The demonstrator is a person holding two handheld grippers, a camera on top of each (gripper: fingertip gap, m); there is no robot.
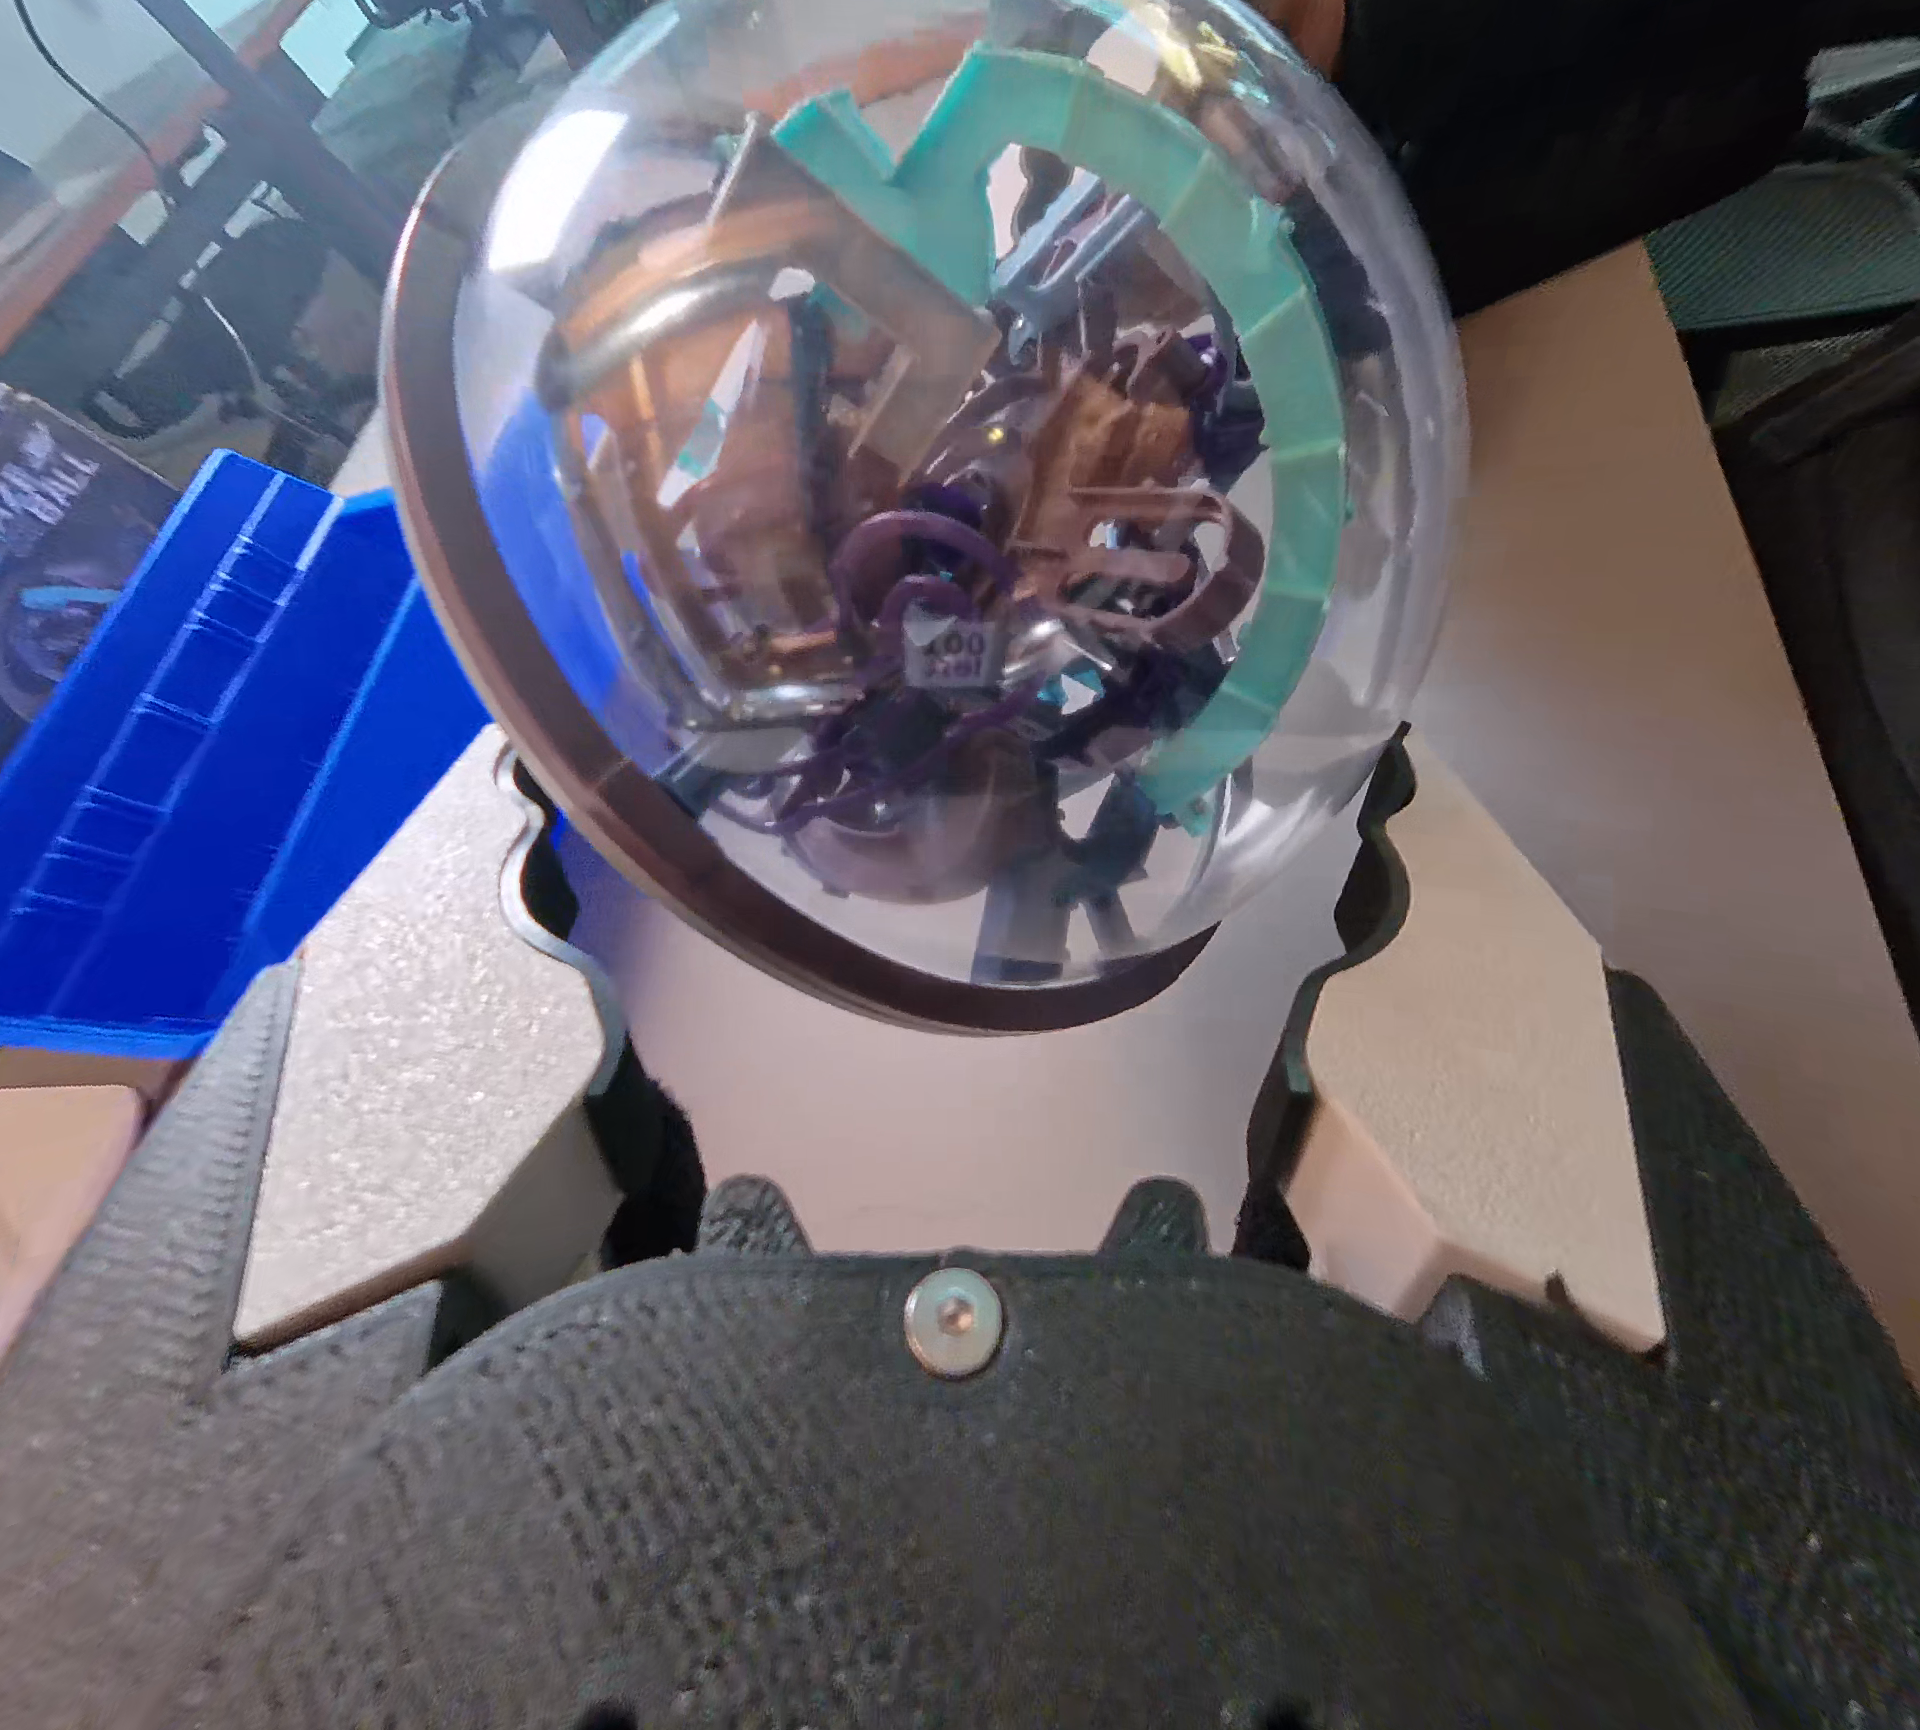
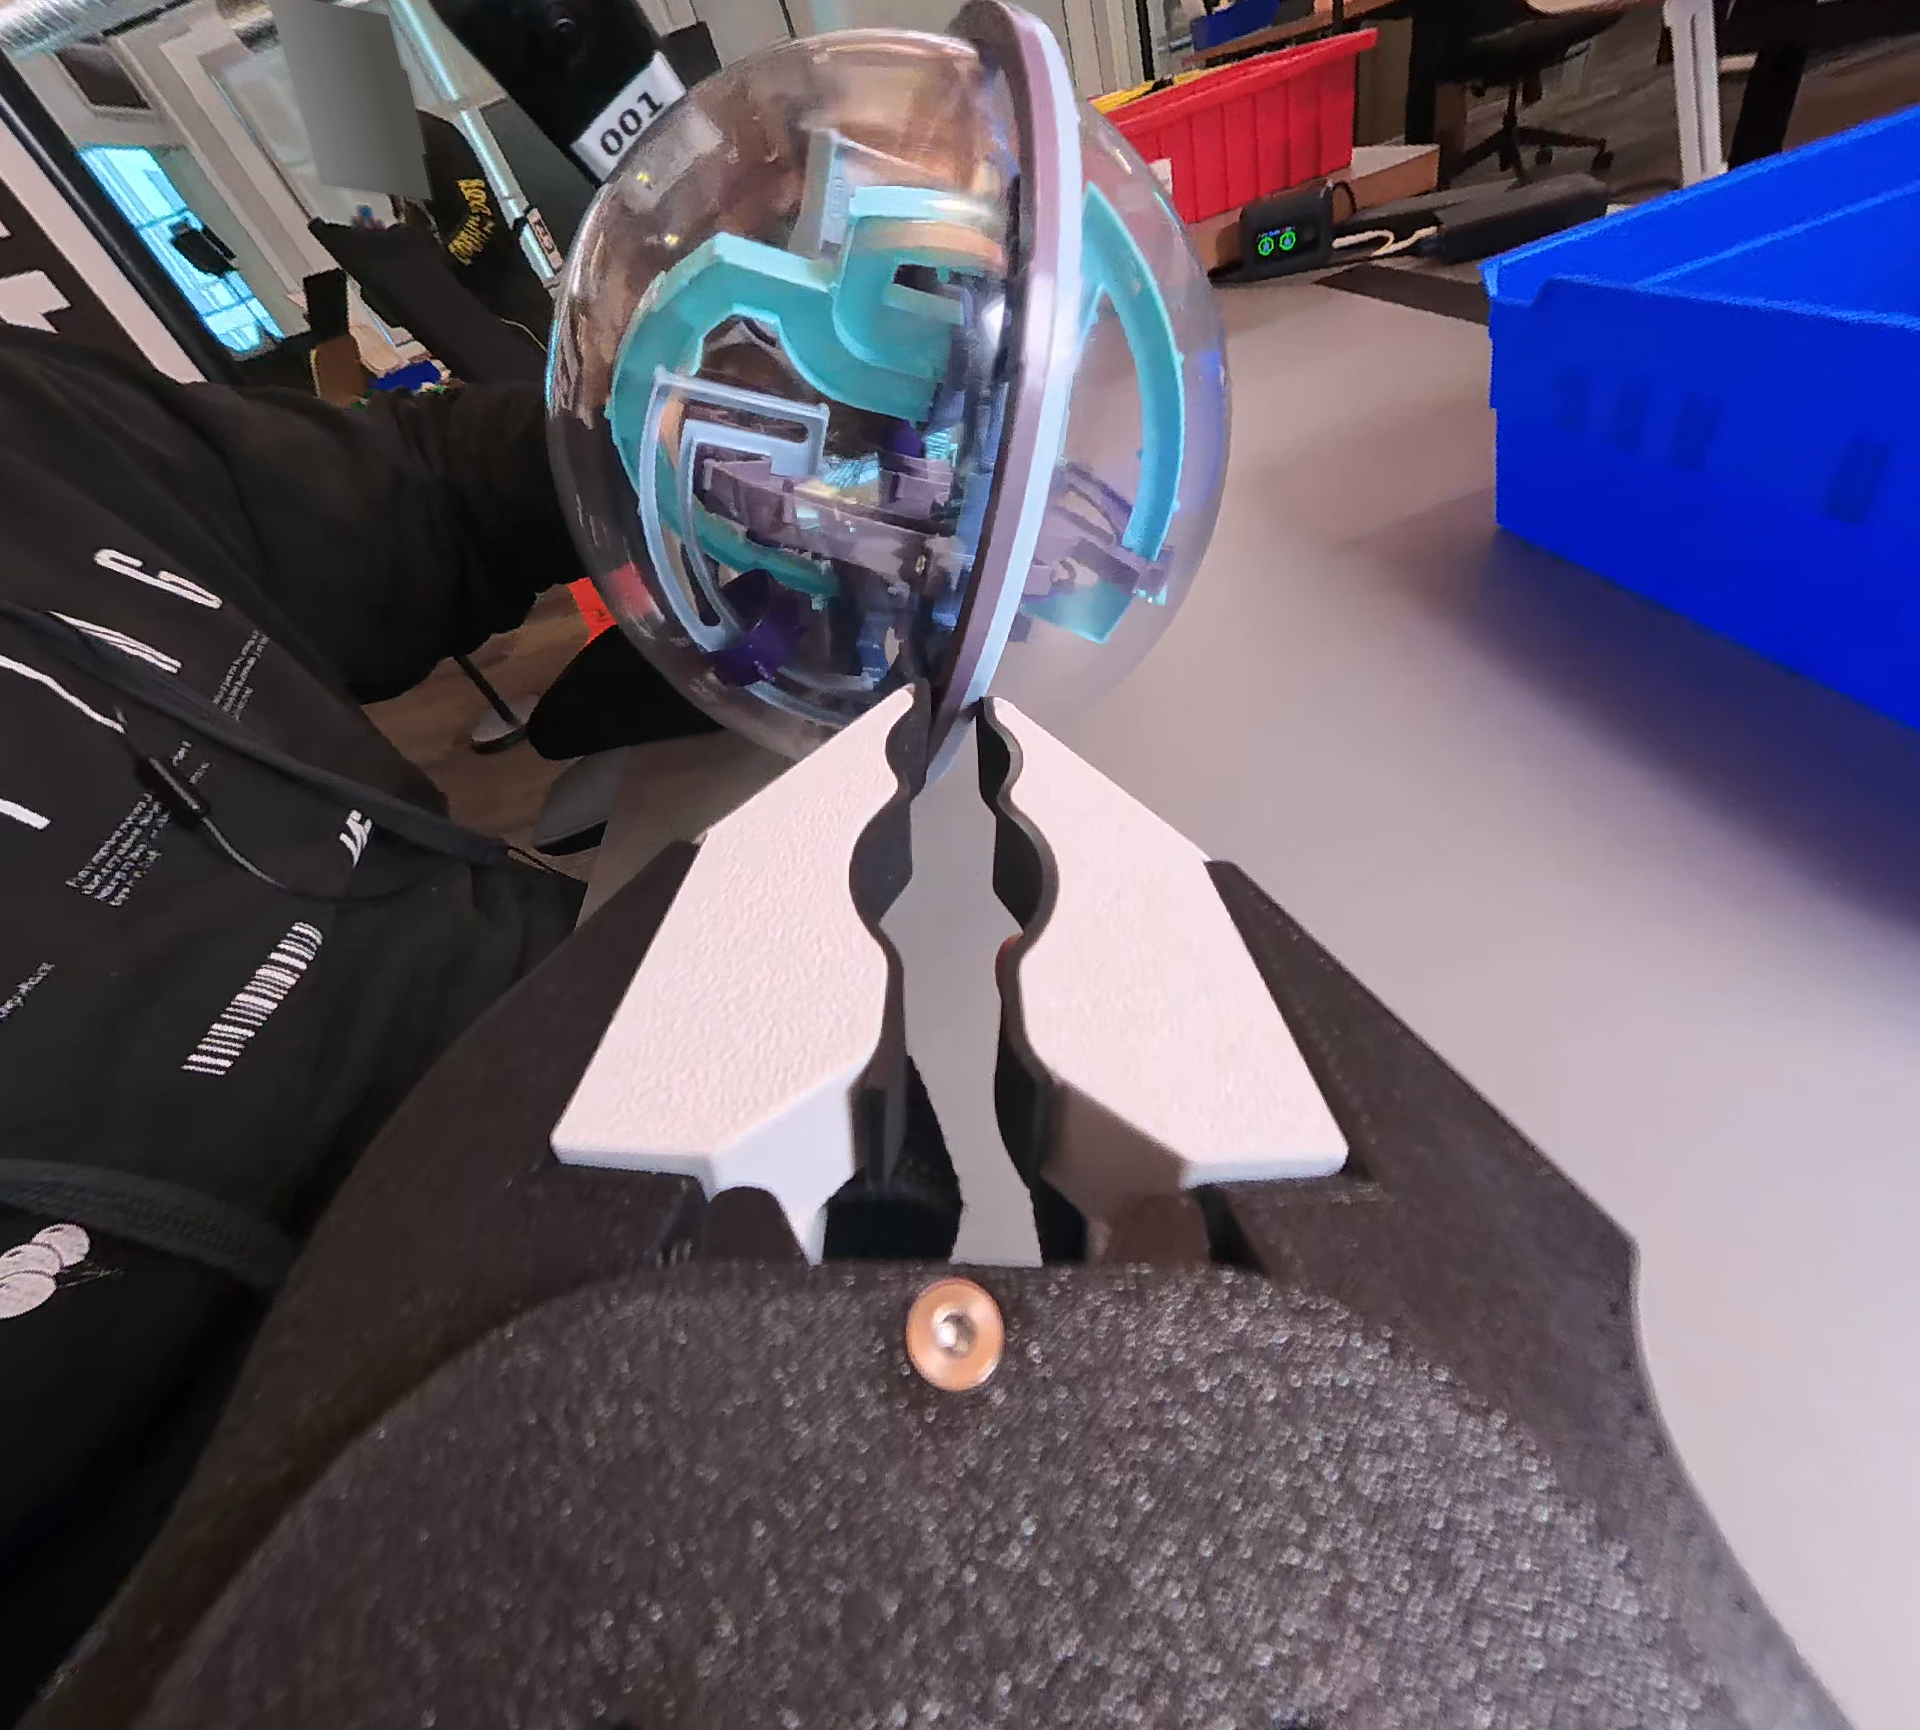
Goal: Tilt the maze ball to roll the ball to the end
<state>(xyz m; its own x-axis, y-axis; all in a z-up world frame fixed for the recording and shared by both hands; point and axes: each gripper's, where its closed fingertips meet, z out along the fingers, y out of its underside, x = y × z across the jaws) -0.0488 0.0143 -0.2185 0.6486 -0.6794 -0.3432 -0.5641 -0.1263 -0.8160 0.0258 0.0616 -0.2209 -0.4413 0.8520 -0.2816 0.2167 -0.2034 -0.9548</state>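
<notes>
The right gripper (image 2: 948,724) pinched only the thin rim of the maze ball (image 2: 883,381). The left fingers (image 1: 535,807) spread wide, cupping it. A big tilt could slip it onto the table (image 2: 1403,849).

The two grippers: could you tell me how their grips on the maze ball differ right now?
The right gripper has its fingers nearly closed, pinching the maze ball by its thin equator rim. The left gripper is spread wide, its fingers flanking the sphere's lower part; contact there is unclear. The rim meets the right gripper edge-on but slants across the left's view. Both have white fingers with wavy black pads.
</notes>
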